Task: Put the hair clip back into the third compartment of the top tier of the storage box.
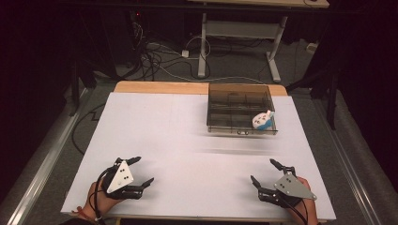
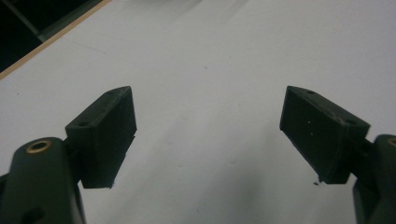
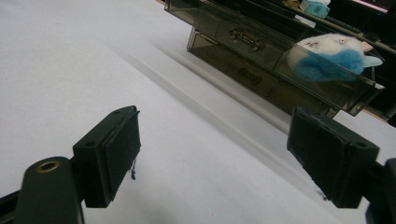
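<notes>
So the big white matte tabletop is taking up most of the high view, with a strip of light wooden edge peeking out at its 12 o'clock side. Past that, a messy tangle of black and white cables is sprawling over the grey carpet floor around 11 o'clock. A desk frame with white metal legs is standing at 12. A silvery metal rail is running along at 9.

The smoked drawer unit runs off the right gripper view's top edge, its lower drawers' contents too dim to tell.
</notes>
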`<move>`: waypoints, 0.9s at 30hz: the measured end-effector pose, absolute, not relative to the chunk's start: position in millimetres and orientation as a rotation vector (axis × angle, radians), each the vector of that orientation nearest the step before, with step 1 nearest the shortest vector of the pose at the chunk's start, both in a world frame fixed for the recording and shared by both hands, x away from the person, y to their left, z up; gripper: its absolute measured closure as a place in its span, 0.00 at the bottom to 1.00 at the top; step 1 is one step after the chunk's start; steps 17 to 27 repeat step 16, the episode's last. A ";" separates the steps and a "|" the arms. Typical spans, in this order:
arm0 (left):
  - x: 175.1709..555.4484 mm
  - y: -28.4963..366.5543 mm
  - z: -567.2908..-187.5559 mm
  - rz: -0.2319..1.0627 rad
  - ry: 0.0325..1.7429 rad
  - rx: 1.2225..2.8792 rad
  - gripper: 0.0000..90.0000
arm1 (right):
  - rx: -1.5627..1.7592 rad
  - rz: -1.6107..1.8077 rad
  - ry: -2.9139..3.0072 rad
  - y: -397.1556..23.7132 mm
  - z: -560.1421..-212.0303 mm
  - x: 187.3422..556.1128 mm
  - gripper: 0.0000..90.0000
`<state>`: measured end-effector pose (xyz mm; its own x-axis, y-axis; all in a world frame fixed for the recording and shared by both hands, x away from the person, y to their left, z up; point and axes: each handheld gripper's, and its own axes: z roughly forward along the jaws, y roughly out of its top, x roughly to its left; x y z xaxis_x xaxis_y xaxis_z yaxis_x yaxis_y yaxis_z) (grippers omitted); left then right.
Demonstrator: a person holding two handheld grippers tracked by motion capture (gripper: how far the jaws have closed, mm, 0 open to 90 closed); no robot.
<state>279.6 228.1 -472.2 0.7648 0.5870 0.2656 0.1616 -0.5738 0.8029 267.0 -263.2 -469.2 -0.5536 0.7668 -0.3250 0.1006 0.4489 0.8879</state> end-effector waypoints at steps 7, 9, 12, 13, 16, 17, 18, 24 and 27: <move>281.8 228.1 -472.4 0.660 0.564 2.136 0.20 | 0.728 1.134 1.953 -263.3 -469.5 268.1 0.20; 282.3 227.7 -472.4 0.661 0.564 2.138 0.20 | 0.728 1.136 1.955 -263.3 -469.8 268.6 0.20; 283.1 227.4 -472.6 0.660 0.569 2.137 0.20 | 0.725 1.136 1.956 -264.0 -470.0 268.8 0.20; 283.3 227.4 -472.4 0.661 0.570 2.137 0.20 | 0.726 1.139 1.957 -264.4 -470.0 269.2 0.20; 283.6 227.4 -471.8 0.659 0.569 2.134 0.20 | 0.731 1.139 1.955 -265.2 -469.9 269.2 0.20; 283.6 227.4 -471.8 0.659 0.569 2.134 0.20 | 0.731 1.139 1.955 -265.2 -469.9 269.2 0.20; 283.6 227.4 -471.8 0.659 0.569 2.134 0.20 | 0.731 1.139 1.955 -265.2 -469.9 269.2 0.20; 283.6 227.4 -471.8 0.659 0.569 2.134 0.20 | 0.731 1.139 1.955 -265.2 -469.9 269.2 0.20; 283.6 227.4 -471.8 0.659 0.569 2.134 0.20 | 0.731 1.139 1.955 -265.2 -469.9 269.2 0.20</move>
